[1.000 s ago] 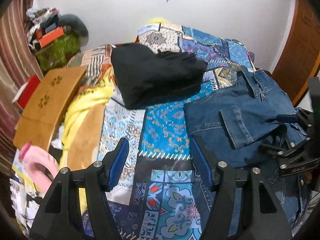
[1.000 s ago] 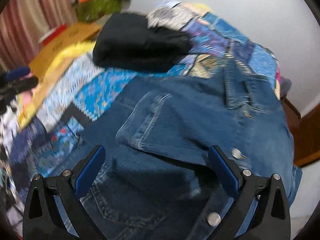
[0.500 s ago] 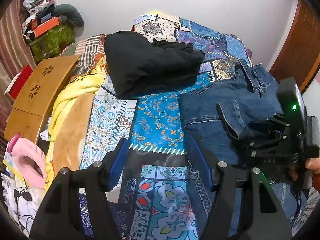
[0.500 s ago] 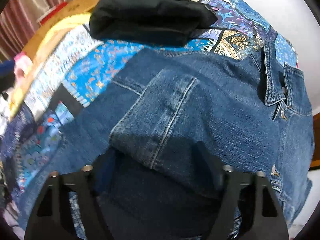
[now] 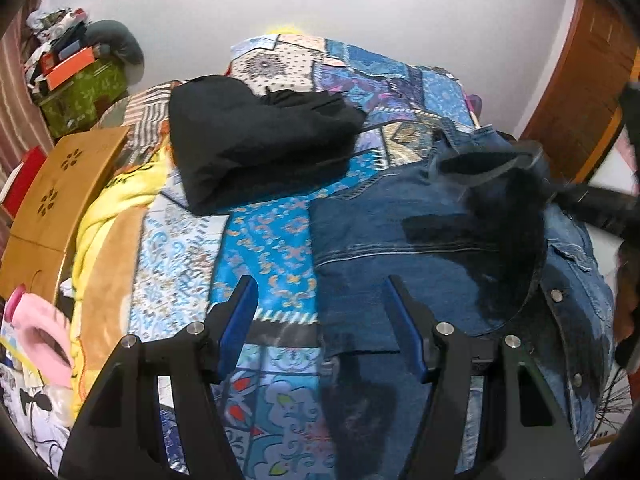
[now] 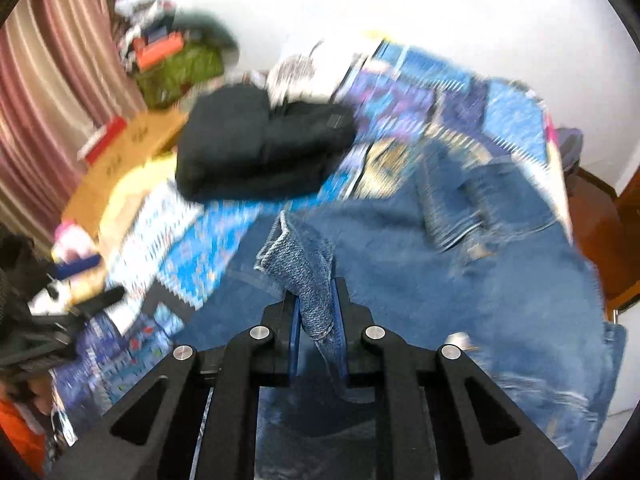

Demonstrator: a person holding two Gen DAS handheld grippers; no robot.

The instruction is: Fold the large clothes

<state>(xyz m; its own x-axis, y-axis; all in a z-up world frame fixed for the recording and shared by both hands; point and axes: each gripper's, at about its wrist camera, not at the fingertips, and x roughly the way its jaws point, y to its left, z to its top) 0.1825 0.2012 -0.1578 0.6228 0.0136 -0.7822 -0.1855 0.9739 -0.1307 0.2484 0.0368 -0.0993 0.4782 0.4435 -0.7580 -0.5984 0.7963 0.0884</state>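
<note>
A bed covered by a bright blue patchwork bedspread [image 5: 276,248] fills most of both views, with a white wall behind it. A large denim jacket [image 5: 432,240] lies spread over the right side of the bed, its metal buttons showing along the right edge, and one part of it is lifted off the bed and folded over towards the middle. Behind it, near the centre of the bed, sits a bundle of black clothing [image 5: 256,148], apart from the denim. A yellow blanket [image 5: 108,208] runs along the bed's left edge, beside a wooden board with flower-shaped cut-outs [image 5: 60,196]. Farther back on the left stands a green box [image 5: 80,96] piled with clutter. The left claw [image 5: 320,316] hangs over the near edge of the jacket with its blue-padded fingers wide apart and gripping nothing. The right claw [image 6: 316,320] is closed tight on a fold of the denim jacket [image 6: 500,264], a frayed edge of cloth sticking up between its fingers; this view is blurred
</note>
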